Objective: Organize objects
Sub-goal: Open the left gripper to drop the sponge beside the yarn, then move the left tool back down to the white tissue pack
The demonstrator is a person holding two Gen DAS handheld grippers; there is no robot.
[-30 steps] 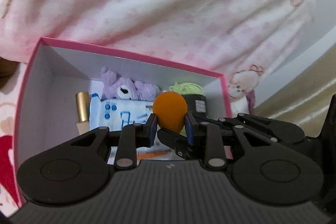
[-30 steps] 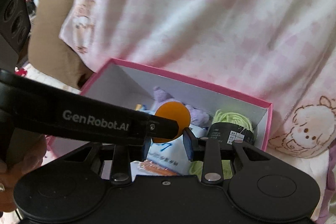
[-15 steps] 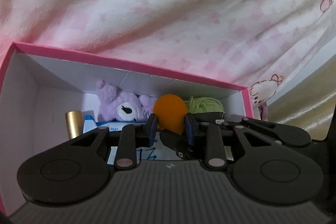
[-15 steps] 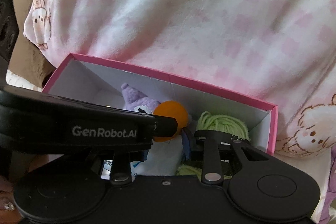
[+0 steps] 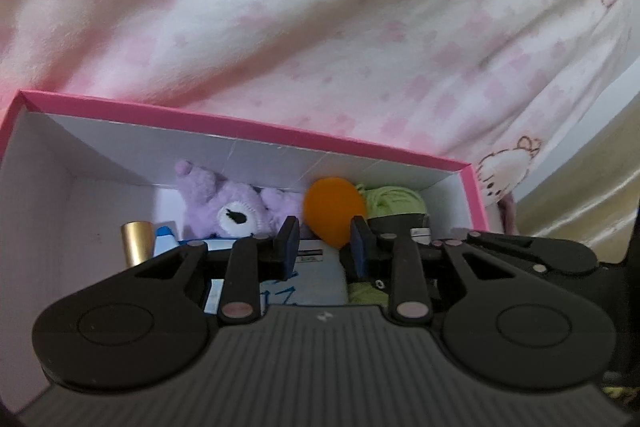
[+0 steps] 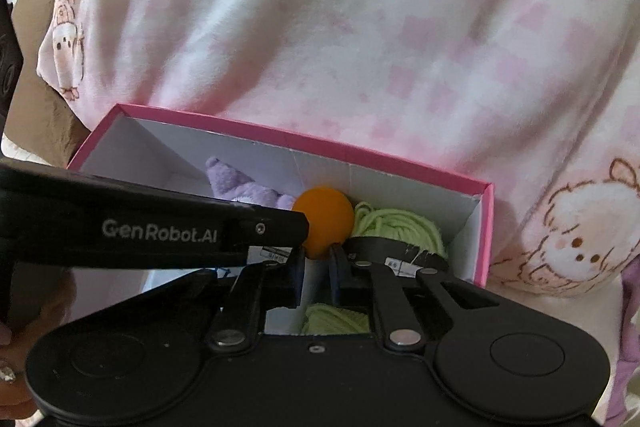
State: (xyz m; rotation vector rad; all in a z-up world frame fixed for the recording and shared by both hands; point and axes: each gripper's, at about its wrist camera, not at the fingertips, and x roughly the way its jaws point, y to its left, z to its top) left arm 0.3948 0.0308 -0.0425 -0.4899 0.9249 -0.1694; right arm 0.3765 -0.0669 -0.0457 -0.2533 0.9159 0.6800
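A pink box (image 5: 240, 123) with white inner walls holds a purple plush (image 5: 232, 203), a green yarn skein (image 5: 394, 201), a gold cylinder (image 5: 138, 239) and a blue-and-white packet (image 5: 312, 287). My left gripper (image 5: 324, 241) is shut on an orange ball (image 5: 334, 217), low inside the box between plush and yarn. In the right wrist view the left gripper's finger (image 6: 280, 227) crosses from the left and touches the ball (image 6: 324, 219). My right gripper (image 6: 316, 267) sits just below the ball, its jaws closing to shut with nothing between them.
A pink-and-white checked blanket (image 5: 320, 27) with cartoon prints rises right behind the box's far wall (image 6: 320, 143). A hand (image 6: 16, 347) shows at the lower left of the right wrist view. The yarn (image 6: 400, 227) fills the box's right end.
Both grippers have sunk toward the box, bringing the orange ball down between plush and yarn. The right gripper's jaws have drawn together.
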